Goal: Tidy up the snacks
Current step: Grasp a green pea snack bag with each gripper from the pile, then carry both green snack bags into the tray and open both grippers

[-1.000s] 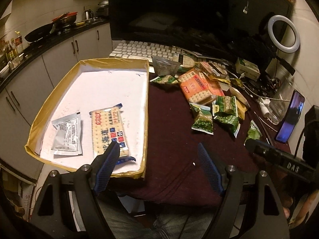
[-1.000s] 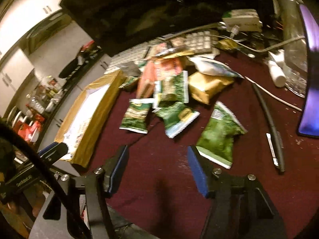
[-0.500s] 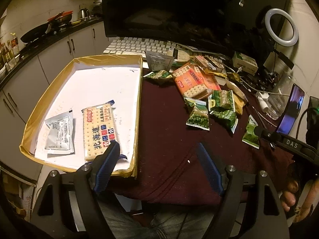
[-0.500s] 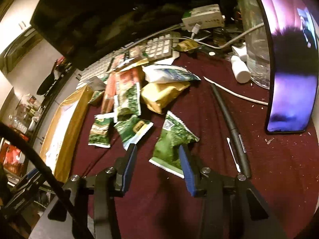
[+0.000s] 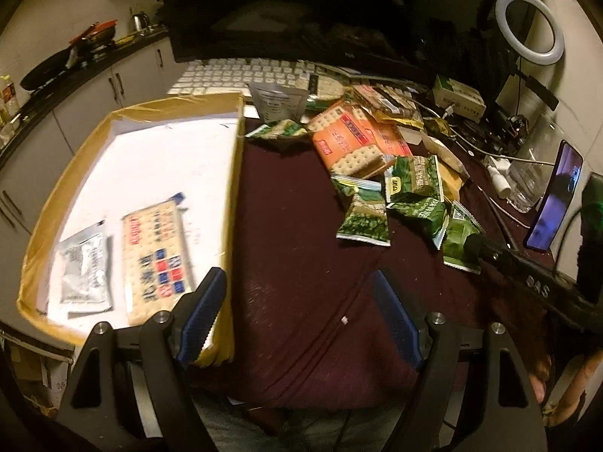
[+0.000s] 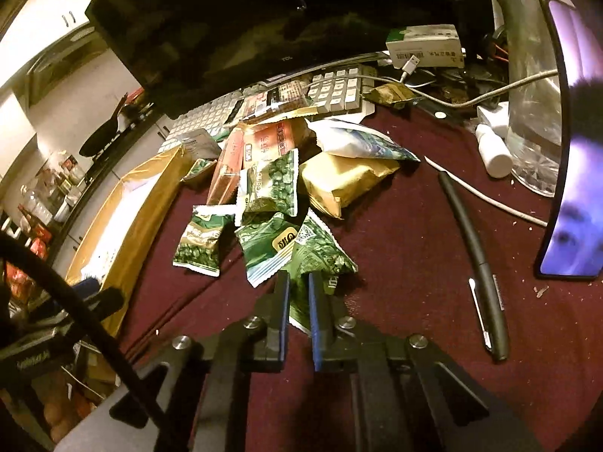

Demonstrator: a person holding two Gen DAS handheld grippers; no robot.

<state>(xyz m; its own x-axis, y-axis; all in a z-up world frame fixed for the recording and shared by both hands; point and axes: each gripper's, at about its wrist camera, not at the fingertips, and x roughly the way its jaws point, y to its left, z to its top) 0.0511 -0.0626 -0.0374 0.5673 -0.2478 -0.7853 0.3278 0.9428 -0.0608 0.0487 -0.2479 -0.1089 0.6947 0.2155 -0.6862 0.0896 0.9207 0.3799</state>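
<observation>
A heap of snack packets lies on the dark red cloth: green pea packets (image 5: 363, 220), orange cracker packs (image 5: 348, 143) and a yellow bag (image 6: 339, 182). A shallow cardboard tray (image 5: 52, 203) at the left holds a blue-and-red cracker pack (image 5: 156, 254) and a silver sachet (image 5: 83, 265). My right gripper (image 6: 297, 292) is shut on the near edge of a green pea packet (image 6: 320, 254) at the front of the heap. My left gripper (image 5: 301, 301) is open and empty, above the cloth by the tray's right wall.
A white keyboard (image 5: 241, 77) and a dark monitor (image 5: 301, 11) stand behind the heap. A black pen (image 6: 473, 254), a lit phone (image 6: 576, 158), a white bottle (image 6: 492, 148), cables and a ring light (image 5: 529, 26) lie at the right.
My right gripper moved forward to the nearest green packet and its jaws closed on the packet's edge. My left gripper drifted a little to the right and stayed open.
</observation>
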